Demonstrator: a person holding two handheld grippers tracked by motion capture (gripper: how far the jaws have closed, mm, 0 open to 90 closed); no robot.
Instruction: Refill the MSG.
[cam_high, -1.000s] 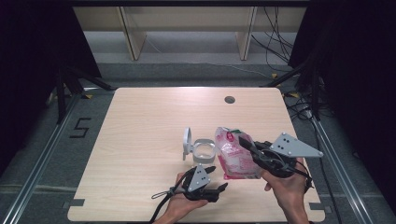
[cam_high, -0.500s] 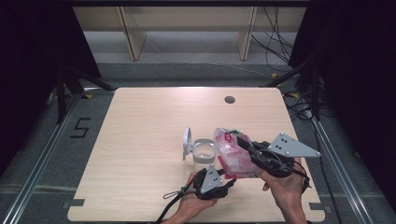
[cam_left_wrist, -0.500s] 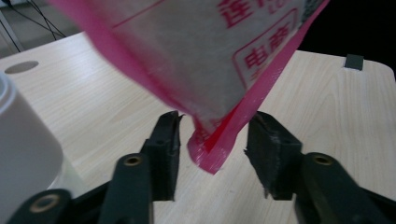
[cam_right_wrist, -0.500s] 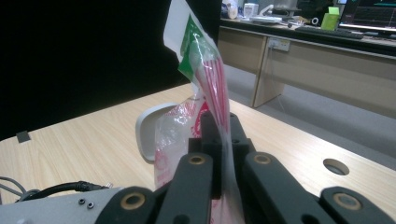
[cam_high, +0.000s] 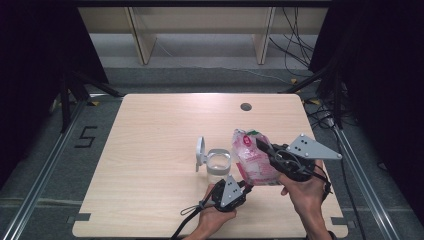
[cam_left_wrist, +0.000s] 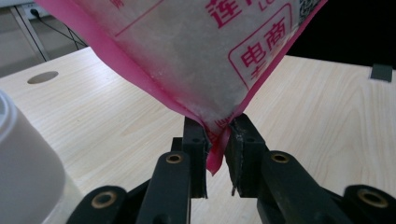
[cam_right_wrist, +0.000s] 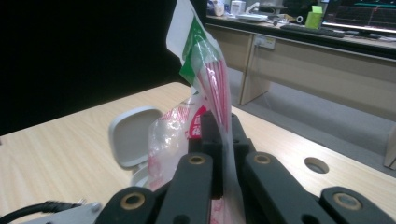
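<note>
A pink-edged clear bag (cam_high: 251, 159) of white grains hangs tilted above the table, beside a clear jar (cam_high: 218, 165) whose white lid (cam_high: 200, 152) is flipped open. My right gripper (cam_high: 261, 145) is shut on the bag's upper part; in the right gripper view its jaws (cam_right_wrist: 219, 133) pinch the film below the green top. My left gripper (cam_high: 244, 184) is at the bag's lower corner. Its jaws have just been closing, and in the left gripper view the pads (cam_left_wrist: 217, 144) clamp the pink corner of the bag (cam_left_wrist: 196, 60). The jar (cam_left_wrist: 23, 158) stands at the left.
The wooden table (cam_high: 150, 150) has a round cable hole (cam_high: 245, 106) near its far edge. Shelving and cables lie beyond the table. In the right gripper view, the jar's lid (cam_right_wrist: 133, 135) stands left of the bag.
My left gripper slid right, toward the bag's lower corner, and its jaws closed on that corner. The right gripper and the bag stayed in place.
</note>
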